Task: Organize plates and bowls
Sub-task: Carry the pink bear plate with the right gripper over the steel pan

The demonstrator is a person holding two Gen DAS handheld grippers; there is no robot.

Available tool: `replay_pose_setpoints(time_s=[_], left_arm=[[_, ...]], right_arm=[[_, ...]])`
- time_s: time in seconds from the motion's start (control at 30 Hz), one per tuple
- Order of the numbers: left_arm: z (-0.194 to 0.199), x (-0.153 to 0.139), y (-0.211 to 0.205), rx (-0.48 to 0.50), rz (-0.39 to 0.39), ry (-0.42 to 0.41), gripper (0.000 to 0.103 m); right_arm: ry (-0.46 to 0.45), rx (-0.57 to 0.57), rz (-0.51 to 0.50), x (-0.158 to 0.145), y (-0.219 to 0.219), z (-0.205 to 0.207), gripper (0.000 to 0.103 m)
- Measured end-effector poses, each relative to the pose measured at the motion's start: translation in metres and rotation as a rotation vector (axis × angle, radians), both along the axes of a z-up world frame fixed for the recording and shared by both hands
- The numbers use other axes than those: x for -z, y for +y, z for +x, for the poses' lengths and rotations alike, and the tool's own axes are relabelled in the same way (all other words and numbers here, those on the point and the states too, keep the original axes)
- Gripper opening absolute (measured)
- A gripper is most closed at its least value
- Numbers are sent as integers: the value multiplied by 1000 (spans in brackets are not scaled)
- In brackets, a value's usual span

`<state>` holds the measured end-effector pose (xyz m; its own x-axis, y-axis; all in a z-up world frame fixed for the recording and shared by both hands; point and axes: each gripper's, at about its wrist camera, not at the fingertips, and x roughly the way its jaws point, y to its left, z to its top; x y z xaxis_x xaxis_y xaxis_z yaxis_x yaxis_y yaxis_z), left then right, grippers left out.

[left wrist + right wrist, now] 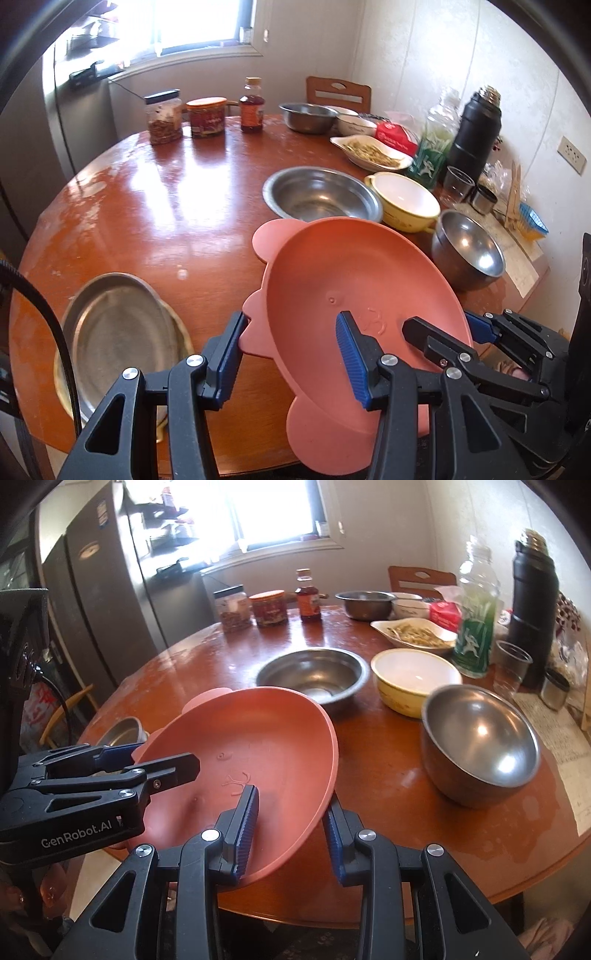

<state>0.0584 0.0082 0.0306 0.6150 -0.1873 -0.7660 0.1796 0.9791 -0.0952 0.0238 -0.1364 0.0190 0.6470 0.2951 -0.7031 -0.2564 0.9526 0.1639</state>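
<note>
The pink plate (354, 291) with little round ears is up in the air, tilted, over the near edge of the round table (147, 206). Both tools are on it. The left gripper (291, 354) has its two blue fingers spread wide on each side of the plate's near left rim. One finger is inside the dish and one is outside, but I cannot tell if they are pinching yet. The right gripper (291, 834) also has one finger inside and one outside the right rim, and there is a gap there too, so I cannot tell if it is gripping.

A flat metal plate (118, 343) sits on another plate at the near left edge of the table. That looks like the plate pile, so the pink plate most likely goes there.

To do this well, one tool should squeeze the rim tight before the other lets go. Then level the plate and carry it low across to the pile. Set it down flat on top and only then open the fingers. Keep it away from the steel bowl (480, 738) at the right edge and the wide steel bowl (321, 194) and yellow bowl (406, 201) in the middle.
</note>
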Motion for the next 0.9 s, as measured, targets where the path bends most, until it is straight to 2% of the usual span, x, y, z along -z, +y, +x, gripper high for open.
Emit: replay_pose_setpoints(time_s=[0.6,0.9], left_arm=[[-38,-22,127,-278,0,-67,50],[-39,-18,154,-348,13,-76,50]], right_arm=[[-84,-266,7,-30,130,14,36],[-97,-335,-17,-29,169,26,36]])
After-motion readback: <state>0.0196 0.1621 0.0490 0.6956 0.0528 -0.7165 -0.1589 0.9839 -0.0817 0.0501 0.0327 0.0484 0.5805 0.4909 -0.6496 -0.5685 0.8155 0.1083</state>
